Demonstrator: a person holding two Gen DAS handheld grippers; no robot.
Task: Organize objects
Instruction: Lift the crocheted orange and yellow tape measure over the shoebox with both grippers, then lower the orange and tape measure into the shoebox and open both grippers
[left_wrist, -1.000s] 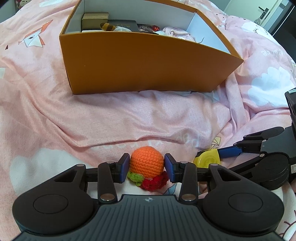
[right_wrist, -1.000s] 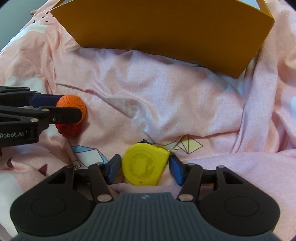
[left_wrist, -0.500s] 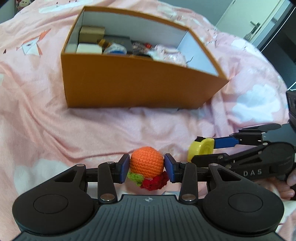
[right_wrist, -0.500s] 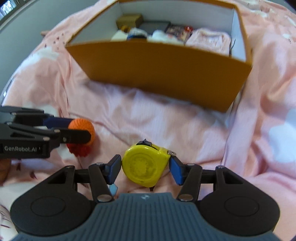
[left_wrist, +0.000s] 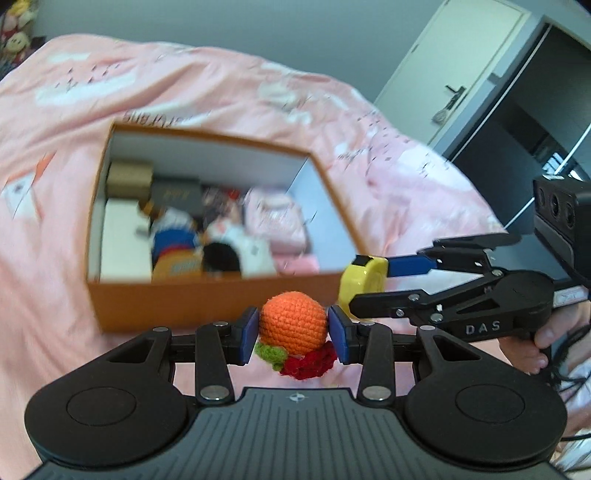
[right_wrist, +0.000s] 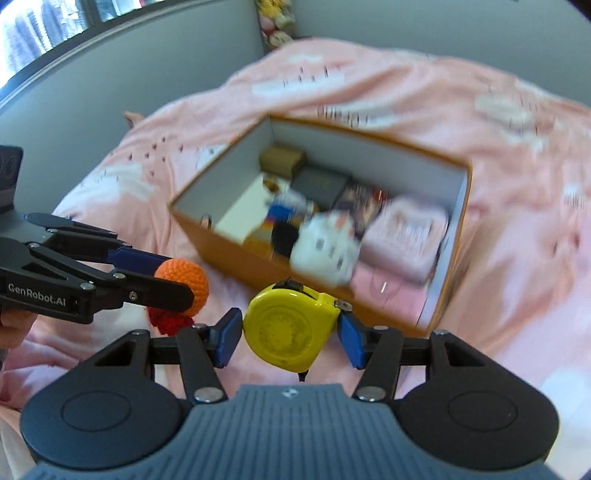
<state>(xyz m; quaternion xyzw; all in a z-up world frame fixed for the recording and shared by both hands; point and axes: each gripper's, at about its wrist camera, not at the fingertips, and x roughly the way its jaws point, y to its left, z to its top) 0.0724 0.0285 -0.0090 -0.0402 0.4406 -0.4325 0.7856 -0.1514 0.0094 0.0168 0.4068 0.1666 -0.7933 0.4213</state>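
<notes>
A bed with a pink patterned quilt (left_wrist: 207, 92) fills the room, and an open orange cardboard box (left_wrist: 221, 302) sits on it, already crowded with small items. The left gripper (left_wrist: 291, 332) is clamped on a crocheted orange toy (left_wrist: 293, 325), held in the air just short of the box's near wall. Beside it, the right gripper (right_wrist: 291, 332) grasps a yellow tape measure (right_wrist: 291, 328) by its sides, raised, likely for dropping in.
</notes>
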